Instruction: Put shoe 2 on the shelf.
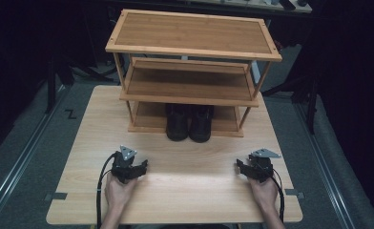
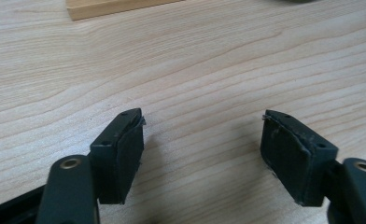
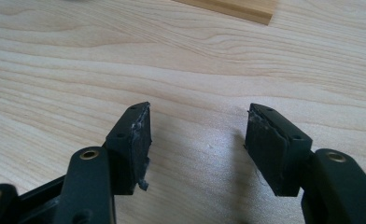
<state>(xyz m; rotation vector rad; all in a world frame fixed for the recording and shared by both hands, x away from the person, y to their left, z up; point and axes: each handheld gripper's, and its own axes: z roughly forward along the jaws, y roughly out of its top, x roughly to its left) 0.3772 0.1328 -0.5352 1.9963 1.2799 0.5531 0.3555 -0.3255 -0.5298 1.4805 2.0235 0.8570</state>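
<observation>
Both grippers rest low over the bare front of the desk (image 1: 185, 176), well short of the shoes. The left gripper (image 1: 136, 168) sits at the lower left of the high view, the right gripper (image 1: 244, 168) at the lower right. In each gripper view the jaws stand wide apart with only wood grain between them, so neither holds anything.

The pair of black shoes (image 1: 189, 123) stands side by side at the centre of the high view, on the bottom shelf of the wooden rack (image 1: 193, 34), toes poking out past its front edge toward the person.

The step in hand looks like a reach for the shoes. To do it well, each gripper should probably go forward and inward, staying low, left to the left shoe and right to the right one, and close on the toe or the collar where the jaws can span it.

What stands in the way is the middle shelf (image 1: 190, 86) just above the shoes: it leaves little headroom, so a high approach could knock it. The rack's front posts flank the shoes but stand well apart from them. A corner of the rack's base shows at the top of each gripper view.
</observation>
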